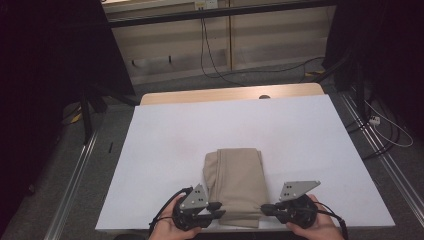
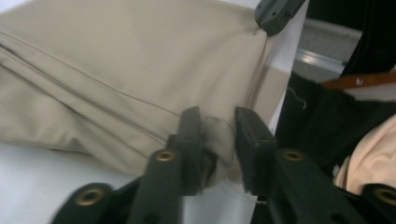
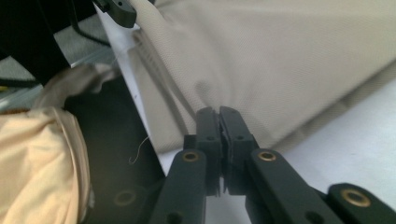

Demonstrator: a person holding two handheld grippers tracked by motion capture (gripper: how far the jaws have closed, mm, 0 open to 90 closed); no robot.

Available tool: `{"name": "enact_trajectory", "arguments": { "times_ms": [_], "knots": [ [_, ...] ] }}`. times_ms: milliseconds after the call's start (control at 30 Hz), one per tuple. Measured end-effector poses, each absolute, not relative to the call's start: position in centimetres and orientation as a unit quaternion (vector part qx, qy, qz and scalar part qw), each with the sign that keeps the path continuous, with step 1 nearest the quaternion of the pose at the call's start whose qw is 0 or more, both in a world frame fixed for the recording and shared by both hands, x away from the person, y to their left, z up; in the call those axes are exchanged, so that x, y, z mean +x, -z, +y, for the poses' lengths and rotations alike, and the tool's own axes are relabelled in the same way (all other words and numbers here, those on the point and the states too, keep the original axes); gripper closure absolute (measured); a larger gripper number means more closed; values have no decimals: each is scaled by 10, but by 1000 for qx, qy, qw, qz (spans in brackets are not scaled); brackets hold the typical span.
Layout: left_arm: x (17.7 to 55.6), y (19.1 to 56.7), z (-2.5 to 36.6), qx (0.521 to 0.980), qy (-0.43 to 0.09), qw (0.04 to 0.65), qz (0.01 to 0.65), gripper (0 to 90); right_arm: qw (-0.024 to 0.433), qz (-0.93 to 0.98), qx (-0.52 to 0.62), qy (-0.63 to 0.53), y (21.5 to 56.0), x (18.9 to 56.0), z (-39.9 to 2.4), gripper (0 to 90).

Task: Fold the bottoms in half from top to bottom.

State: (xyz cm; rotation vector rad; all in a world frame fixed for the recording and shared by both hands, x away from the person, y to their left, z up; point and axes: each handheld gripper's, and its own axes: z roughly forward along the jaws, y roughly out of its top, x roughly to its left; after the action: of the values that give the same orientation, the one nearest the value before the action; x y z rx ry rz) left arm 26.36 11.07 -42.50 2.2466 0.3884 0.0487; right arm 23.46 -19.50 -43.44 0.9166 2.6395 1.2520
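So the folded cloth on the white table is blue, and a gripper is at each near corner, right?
Not blue. The cloth is tan, as the high view shows. The rest holds: it lies folded on the white table, with the left gripper and right gripper at its near corners.

One cloth, one table, two grippers

A single folded beige cloth (image 1: 235, 186) lies at the lower centre of the high view, on the one white table (image 1: 300, 145) that spans the middle of the frame. Two hand-held grippers come in along the bottom edge: the left gripper (image 1: 220, 210) at lower left of centre and the right gripper (image 1: 265, 207) at lower right of centre, each with two black jaws and one grey three-cornered plate. Two hands hold them, one per gripper.
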Motion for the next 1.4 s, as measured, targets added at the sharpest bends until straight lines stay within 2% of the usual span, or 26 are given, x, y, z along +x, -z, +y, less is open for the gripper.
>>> {"name": "enact_trajectory", "arguments": {
  "times_ms": [67,167,200,267,367,433,500,533,633,700,767,900,1033,1200,1400],
  "knots": [
    [264,423,111,893,-12,420,161,613,36,861,303,-407,436,236,-194,779],
    [269,421,114,885,-24,428,179,430,38,848,315,-425,433,240,-198,646],
    [271,421,116,880,-31,436,187,428,45,841,322,-432,432,241,-200,613],
    [279,421,121,871,-49,442,208,326,62,831,338,-438,431,244,-203,520],
    [288,421,129,860,-78,448,233,255,88,819,353,-445,429,250,-207,479],
    [293,421,133,856,-95,443,248,171,115,809,368,-443,428,254,-209,371],
    [296,420,138,850,-104,448,257,181,123,802,378,-446,428,258,-214,366],
    [297,420,141,846,-109,449,265,172,126,797,385,-448,428,260,-217,327],
    [303,419,149,831,-115,459,293,105,125,788,402,-449,428,263,-225,260],
    [307,418,158,817,-122,471,309,80,137,780,415,-447,425,265,-232,187],
    [310,417,167,806,-142,475,323,48,158,770,422,-452,421,265,-241,165],
    [318,415,191,777,-165,490,360,53,184,743,455,-455,419,268,-264,77],
    [324,414,209,763,-192,479,390,59,201,723,482,-453,420,271,-279,108],
    [328,414,217,759,-189,486,390,55,231,712,499,-437,423,275,-285,107],
    [328,415,214,765,-180,488,378,55,234,706,502,-441,424,274,-287,95]
  ]
}}
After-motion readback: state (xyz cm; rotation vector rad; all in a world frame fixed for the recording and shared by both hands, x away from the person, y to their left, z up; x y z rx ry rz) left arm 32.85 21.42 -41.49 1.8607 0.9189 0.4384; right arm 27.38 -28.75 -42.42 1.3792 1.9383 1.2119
